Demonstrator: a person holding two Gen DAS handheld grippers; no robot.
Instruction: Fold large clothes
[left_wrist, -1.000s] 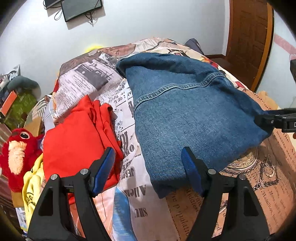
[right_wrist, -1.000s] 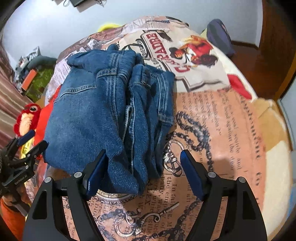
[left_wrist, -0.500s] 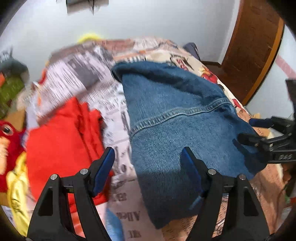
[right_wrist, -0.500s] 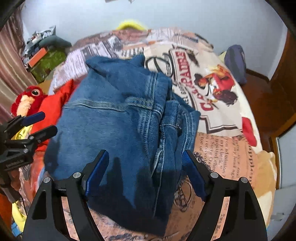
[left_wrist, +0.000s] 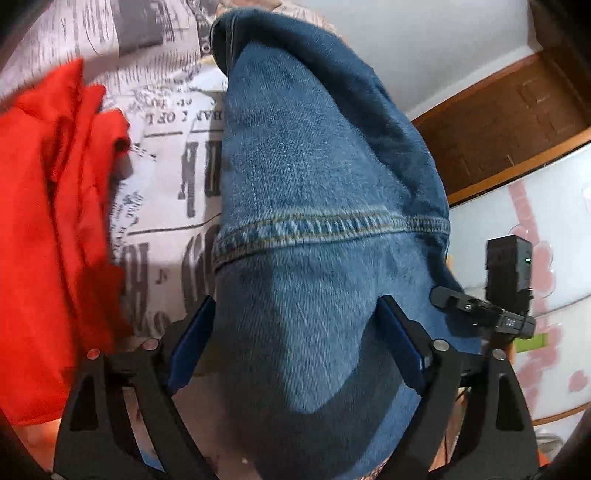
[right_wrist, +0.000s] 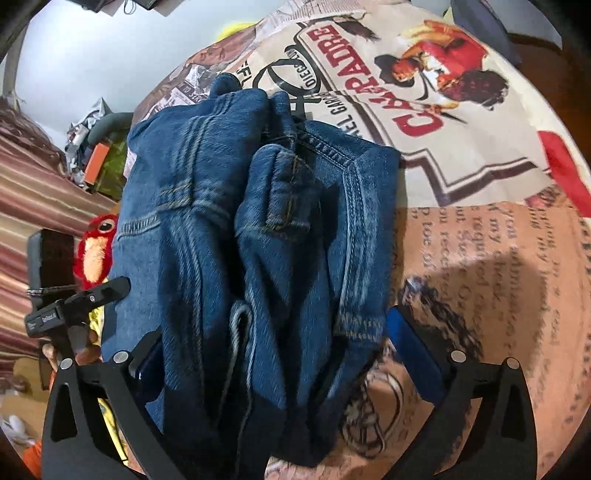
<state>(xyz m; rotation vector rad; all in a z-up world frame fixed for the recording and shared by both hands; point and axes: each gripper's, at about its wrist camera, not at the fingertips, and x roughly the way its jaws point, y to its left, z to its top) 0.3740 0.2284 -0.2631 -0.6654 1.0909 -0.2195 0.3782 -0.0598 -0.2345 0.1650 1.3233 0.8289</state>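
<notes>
Folded blue jeans (left_wrist: 314, 229) lie on the printed bedspread (left_wrist: 166, 155). My left gripper (left_wrist: 295, 350) is open, its blue-padded fingers straddling the near left end of the jeans. My right gripper (right_wrist: 280, 354) is open and straddles the other side of the jeans (right_wrist: 258, 229), where the waistband and seams bunch up. Each gripper shows in the other's view, the right one (left_wrist: 491, 314) at the jeans' far edge and the left one (right_wrist: 77, 302) at the left edge.
A folded red garment (left_wrist: 51, 229) lies left of the jeans. A red plush toy (right_wrist: 96, 247) and yellow cloth sit at the bed's left side. A wooden door (left_wrist: 517, 118) and white wall stand beyond. The bedspread (right_wrist: 480, 229) stretches right of the jeans.
Both grippers have moved forward and down onto the jeans, which now sit between their open fingers. The jeans look slightly more bunched between them.
</notes>
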